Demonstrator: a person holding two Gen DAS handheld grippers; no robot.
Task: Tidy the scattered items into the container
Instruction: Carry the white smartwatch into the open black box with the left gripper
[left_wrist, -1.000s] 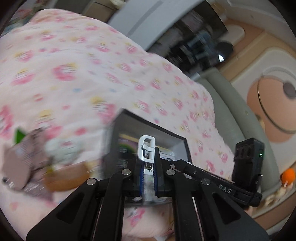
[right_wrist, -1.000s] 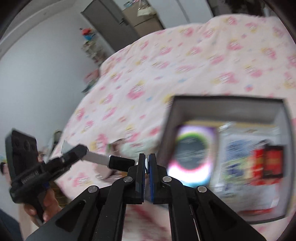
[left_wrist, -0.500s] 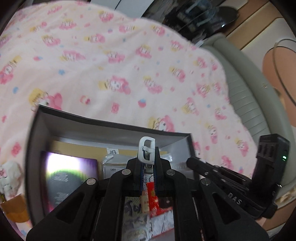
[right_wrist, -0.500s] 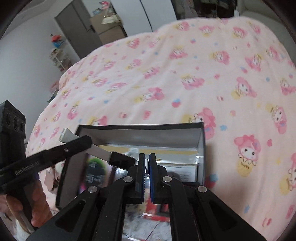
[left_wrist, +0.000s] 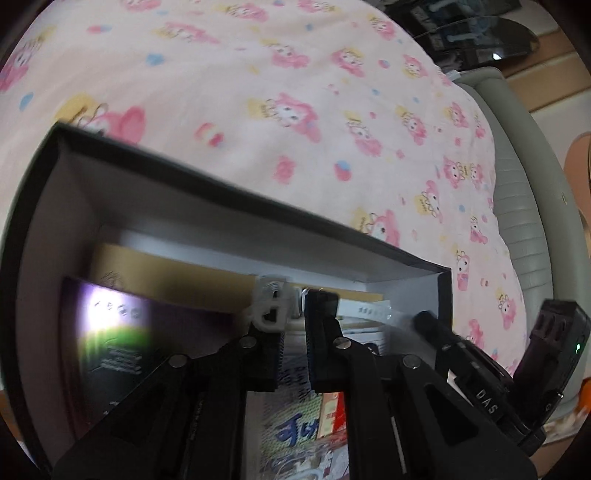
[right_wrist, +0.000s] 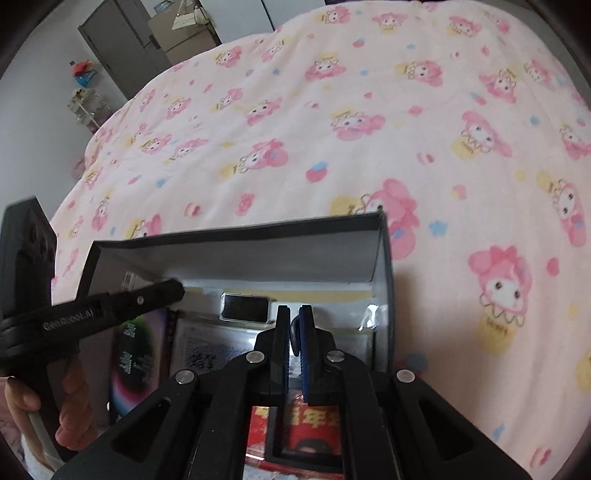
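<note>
A black box with white inner walls (left_wrist: 258, 210) (right_wrist: 236, 240) lies on the bed, holding a purple-black booklet (left_wrist: 110, 339), printed packets and a red packet (right_wrist: 310, 417). Over its back half hangs a smartwatch with a dark face (right_wrist: 243, 308) and a white strap (left_wrist: 369, 308). My left gripper (left_wrist: 294, 325) has its jaws opening. The white buckle end (left_wrist: 271, 306) leans on the left fingertip and a gap shows between the pads. My right gripper (right_wrist: 294, 317) is shut on the strap's other end, which looks dark between its pads. Each gripper shows in the other view (right_wrist: 147, 299) (left_wrist: 428, 321).
A pink cartoon-print bedspread (right_wrist: 369, 129) surrounds the box. A grey padded bed edge (left_wrist: 517, 206) runs along the right. A dark door (right_wrist: 122, 48) and small shelves stand beyond the bed. A person's hand (right_wrist: 70, 402) grips the left gripper's handle.
Both grippers swung from beside the box to above its inside and sank lower. The left jaws parted and the buckle shifted onto the left fingertip.
</note>
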